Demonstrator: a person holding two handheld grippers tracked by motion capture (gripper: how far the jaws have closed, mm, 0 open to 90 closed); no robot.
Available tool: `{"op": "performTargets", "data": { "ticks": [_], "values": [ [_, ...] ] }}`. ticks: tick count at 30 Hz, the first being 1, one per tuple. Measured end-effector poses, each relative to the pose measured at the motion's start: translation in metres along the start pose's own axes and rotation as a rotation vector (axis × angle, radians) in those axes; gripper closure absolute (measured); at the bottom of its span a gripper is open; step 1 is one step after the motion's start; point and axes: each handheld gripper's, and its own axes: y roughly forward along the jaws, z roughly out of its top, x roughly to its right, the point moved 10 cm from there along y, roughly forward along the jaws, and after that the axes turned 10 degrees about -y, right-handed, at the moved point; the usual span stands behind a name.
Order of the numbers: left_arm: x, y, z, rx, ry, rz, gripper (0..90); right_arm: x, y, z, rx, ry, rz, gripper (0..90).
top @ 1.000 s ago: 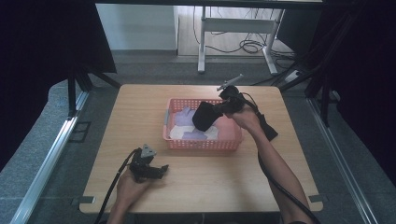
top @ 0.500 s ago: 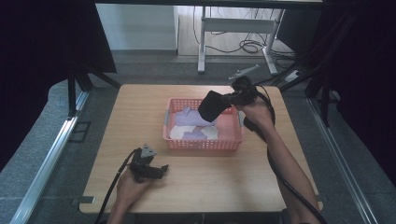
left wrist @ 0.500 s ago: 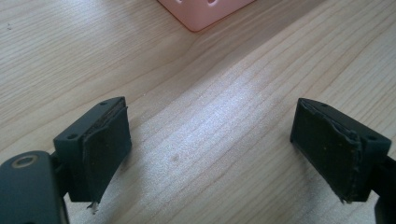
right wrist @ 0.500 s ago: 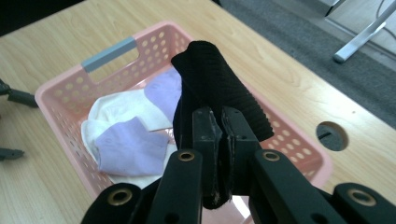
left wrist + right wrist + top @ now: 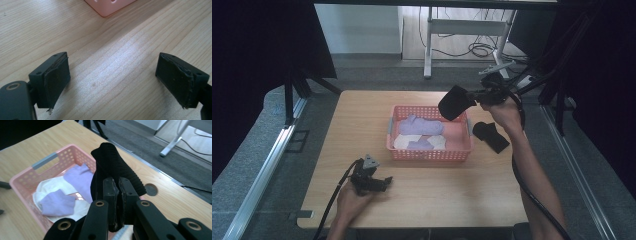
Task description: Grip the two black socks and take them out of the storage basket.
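black ribbed cloth, a sock [image 5: 113, 167], is pinched between the closed jaws of the right gripper [image 5: 117, 195]; this grip is made plain in the right gripper view. from the high view the same sock [image 5: 454, 101] is seen held up in the air over the far right corner of the pink basket [image 5: 430, 153], clear of its rim, with the right gripper [image 5: 484, 95] raised in the person's right hand [image 5: 505, 112]. a second black sock [image 5: 490, 135] is laid flat on the table just to the right of the basket; it is seen from the high view alone.

purple socks [image 5: 75, 178] and white socks [image 5: 51, 186] are seen lying inside the basket in the right gripper view, along with a grey handle [image 5: 45, 160] on the basket wall.

the left gripper [image 5: 371, 180] is rested low on the near left part of the table. in the left gripper view its jaws are held wide apart with nothing between them, bare wood is seen below, and a corner of the basket [image 5: 110, 7] is caught at the top edge.

the table [image 5: 362, 110] is of pale wood grain. grey carpet, a white desk frame [image 5: 462, 27] and loose cables [image 5: 477, 49] are seen beyond it, with dark curtains at both sides.
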Motion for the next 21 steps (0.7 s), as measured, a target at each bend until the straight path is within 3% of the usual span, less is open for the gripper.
{"op": "performTargets", "data": {
  "ticks": [7,15,21],
  "values": [
    [0.0,0.0,0.0,0.002,-0.001,0.001,11.9,0.022,-0.017,-0.013,0.008,0.04,-0.051,85.5],
    [0.0,0.0,0.0,0.003,-0.002,0.0,11.9,0.052,-0.031,-0.04,-0.006,0.095,-0.135,85.5],
    [0.0,0.0,0.0,0.0,0.001,0.0,11.9,0.07,-0.031,-0.065,-0.043,0.128,-0.186,85.4]
  ]
}}
